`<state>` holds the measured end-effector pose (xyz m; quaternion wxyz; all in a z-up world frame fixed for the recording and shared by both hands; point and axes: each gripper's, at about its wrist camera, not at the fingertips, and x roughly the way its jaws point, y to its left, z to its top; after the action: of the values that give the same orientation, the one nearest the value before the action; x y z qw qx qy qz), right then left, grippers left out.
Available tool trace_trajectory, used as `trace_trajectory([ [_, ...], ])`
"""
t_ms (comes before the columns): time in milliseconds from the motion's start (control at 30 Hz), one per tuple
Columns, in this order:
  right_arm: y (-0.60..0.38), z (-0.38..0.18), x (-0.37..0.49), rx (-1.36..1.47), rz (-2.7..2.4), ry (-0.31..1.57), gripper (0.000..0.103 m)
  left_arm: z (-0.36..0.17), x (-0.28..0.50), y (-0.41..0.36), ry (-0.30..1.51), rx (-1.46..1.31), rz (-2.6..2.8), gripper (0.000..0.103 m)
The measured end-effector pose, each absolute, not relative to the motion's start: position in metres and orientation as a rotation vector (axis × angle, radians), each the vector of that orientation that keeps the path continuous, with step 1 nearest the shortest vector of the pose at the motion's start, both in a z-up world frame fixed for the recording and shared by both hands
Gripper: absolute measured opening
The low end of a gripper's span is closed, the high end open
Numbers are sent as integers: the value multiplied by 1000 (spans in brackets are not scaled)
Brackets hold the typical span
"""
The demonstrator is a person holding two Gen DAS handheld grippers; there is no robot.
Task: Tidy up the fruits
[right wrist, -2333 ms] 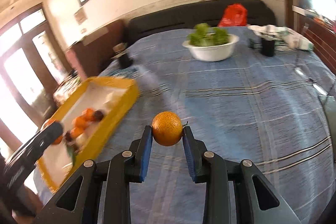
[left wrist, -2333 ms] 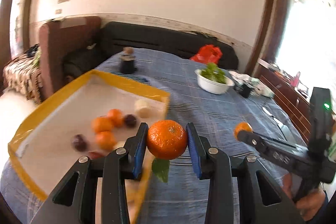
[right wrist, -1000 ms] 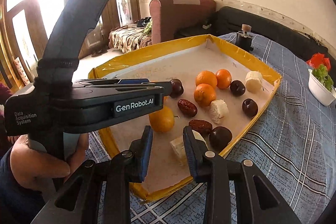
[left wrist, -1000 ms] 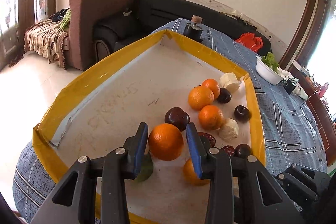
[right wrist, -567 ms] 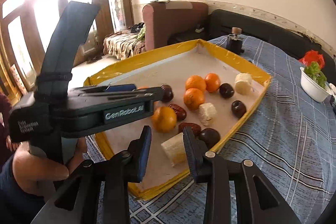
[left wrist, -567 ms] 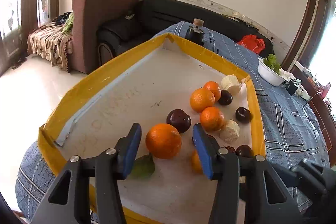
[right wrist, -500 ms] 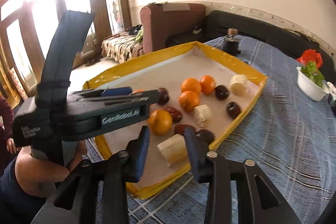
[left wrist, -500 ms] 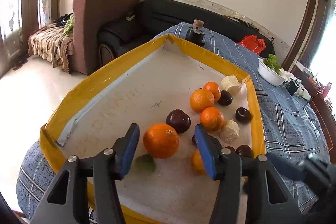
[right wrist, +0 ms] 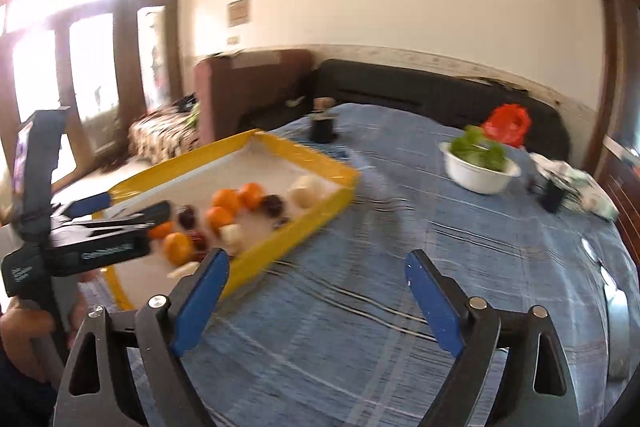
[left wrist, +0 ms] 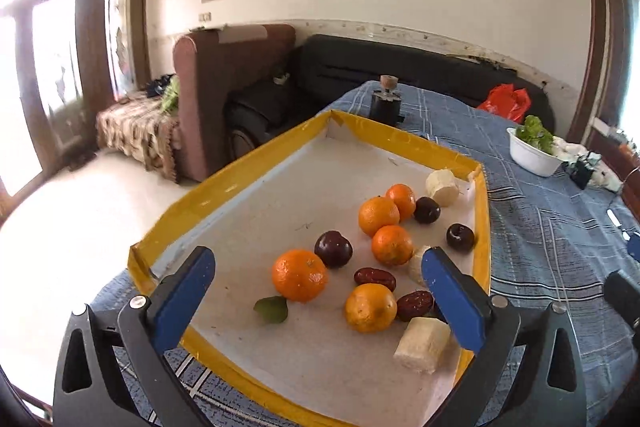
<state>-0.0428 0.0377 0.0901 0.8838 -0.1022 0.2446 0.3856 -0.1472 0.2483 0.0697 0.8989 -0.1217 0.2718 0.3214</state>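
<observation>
A yellow-rimmed tray [left wrist: 256, 163] holds several oranges, dark plums [left wrist: 333, 249], red dates [left wrist: 375, 279] and peeled banana pieces [left wrist: 422, 345]. The leafy orange [left wrist: 300, 275] rests on the tray floor between the wide-spread jaws of my left gripper [left wrist: 316, 255], which are opening and touch nothing. A second orange [left wrist: 370, 307] lies just to its right. My right gripper [right wrist: 317, 258] hangs over bare blue cloth to the right of the tray [right wrist: 304, 227], its jaws opening with nothing between them. The right wrist view is blurred by motion.
A white bowl of greens [left wrist: 534, 157] stands at the far right of the blue checked tablecloth [right wrist: 400, 227]. Beyond the tray are a dark corked bottle [left wrist: 386, 101] and a red bag [left wrist: 506, 103]. A hand [right wrist: 24, 323] holds the left gripper at the tray's near-left corner.
Both grippers have spread wide. The left one let go of the leafy orange and drew back a little. The right one swung right, off the tray and over the cloth.
</observation>
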Motion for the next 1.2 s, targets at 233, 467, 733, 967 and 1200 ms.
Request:
trace_trajectory([
  [233,18,79,-26,-138,789,562,95,78,-129,230,620,-199,696,103],
  [467,23,78,-35,-174,827,540,95,76,-114,210,631,-61,814,103],
  [733,29,76,-45,-231,841,509,96,64,-112,220,687,-93,870,103],
  [967,32,75,-49,-258,840,497,96,62,-113,227,680,-132,903,103],
  [1200,32,75,-48,-252,842,500,96,62,-111,225,679,-125,918,103],
])
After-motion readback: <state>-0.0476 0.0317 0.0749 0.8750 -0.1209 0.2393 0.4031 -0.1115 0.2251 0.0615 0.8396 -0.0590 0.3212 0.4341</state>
